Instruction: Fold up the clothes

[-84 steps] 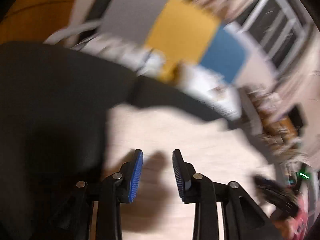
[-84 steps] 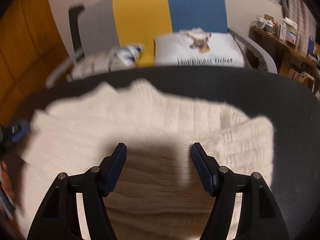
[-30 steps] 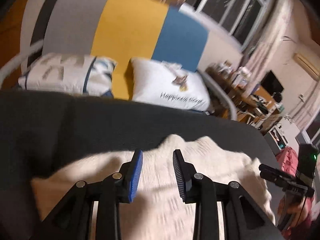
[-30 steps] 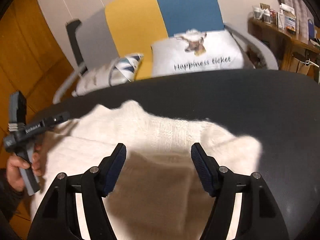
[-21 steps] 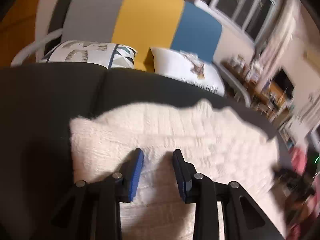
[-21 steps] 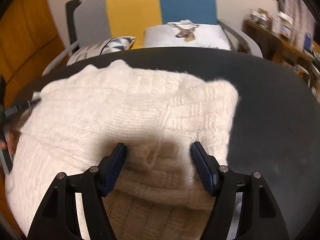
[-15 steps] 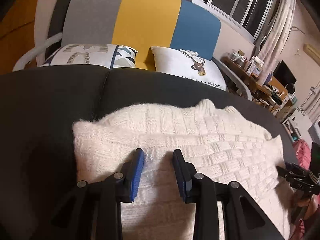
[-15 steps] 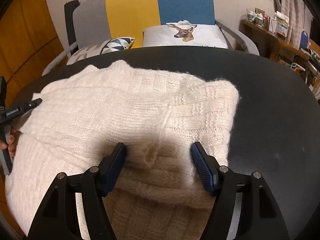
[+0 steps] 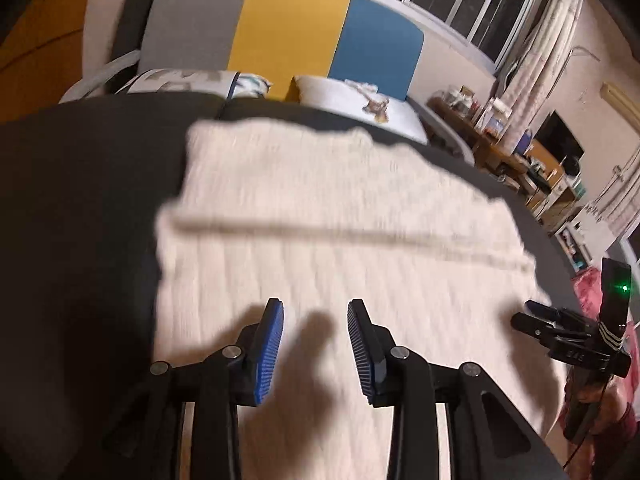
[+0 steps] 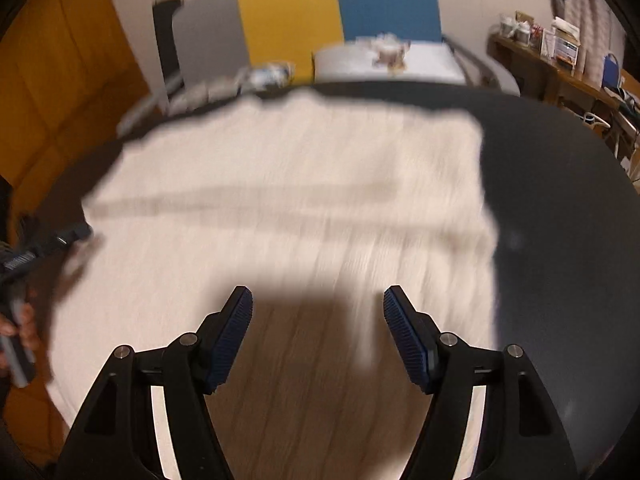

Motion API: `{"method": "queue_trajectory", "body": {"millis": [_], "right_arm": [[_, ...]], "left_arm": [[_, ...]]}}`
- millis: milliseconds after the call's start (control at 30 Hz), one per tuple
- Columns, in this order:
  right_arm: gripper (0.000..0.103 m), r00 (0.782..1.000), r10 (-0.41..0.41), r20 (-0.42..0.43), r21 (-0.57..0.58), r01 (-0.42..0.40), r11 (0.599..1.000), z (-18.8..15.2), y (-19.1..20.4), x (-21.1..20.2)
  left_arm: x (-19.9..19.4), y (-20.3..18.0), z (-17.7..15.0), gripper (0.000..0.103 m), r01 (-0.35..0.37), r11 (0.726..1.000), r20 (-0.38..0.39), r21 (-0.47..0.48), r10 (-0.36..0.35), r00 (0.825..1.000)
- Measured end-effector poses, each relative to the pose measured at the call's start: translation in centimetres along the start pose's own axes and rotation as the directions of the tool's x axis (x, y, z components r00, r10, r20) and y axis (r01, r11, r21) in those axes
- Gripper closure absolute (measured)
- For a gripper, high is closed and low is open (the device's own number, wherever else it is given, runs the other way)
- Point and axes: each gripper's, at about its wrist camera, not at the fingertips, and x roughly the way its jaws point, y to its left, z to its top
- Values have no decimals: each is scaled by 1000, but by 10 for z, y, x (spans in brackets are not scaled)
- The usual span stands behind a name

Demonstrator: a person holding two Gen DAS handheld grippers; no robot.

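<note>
We hold the left gripper (image 9: 315,312) and the right gripper (image 10: 318,300) above a cream sweater (image 9: 340,216) spread flat on a dark table (image 9: 80,200). Both are released, jaws apart and grasping nothing, the right wider. A striped sofa (image 9: 288,28) sits at twelve o'clock.

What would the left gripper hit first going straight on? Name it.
Most likely the cream knitted sweater spread on the dark surface: the left gripper points down at it, jaws apart and empty. Blur leaves the gap unclear.
</note>
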Motion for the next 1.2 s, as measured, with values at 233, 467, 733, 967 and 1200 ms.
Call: {"method": "queue_trajectory", "body": {"millis": [233,467,733,967,1200], "right_arm": [[8,1000,-24,-11,3,24,1000,-14,9,5],[0,997,-35,68,-4,35,999,-31,11,0],[0,994,-95,53,79,90,993,12,12,4],[0,995,-97,7,57,97,994,4,12,32],[0,999,-18,35,61,16,998,-6,9,-1]], "left_arm": [[-13,-5,-11,65,-3,999,38,-51,5,999],[-4,-21,-31,55,-80,989,151,124,61,987],[14,-7,12,52,-61,997,80,45,57,995],[15,-7,27,47,-7,995,-11,97,8,1000],[-32,12,-21,47,57,993,-22,107,-55,998]]}}
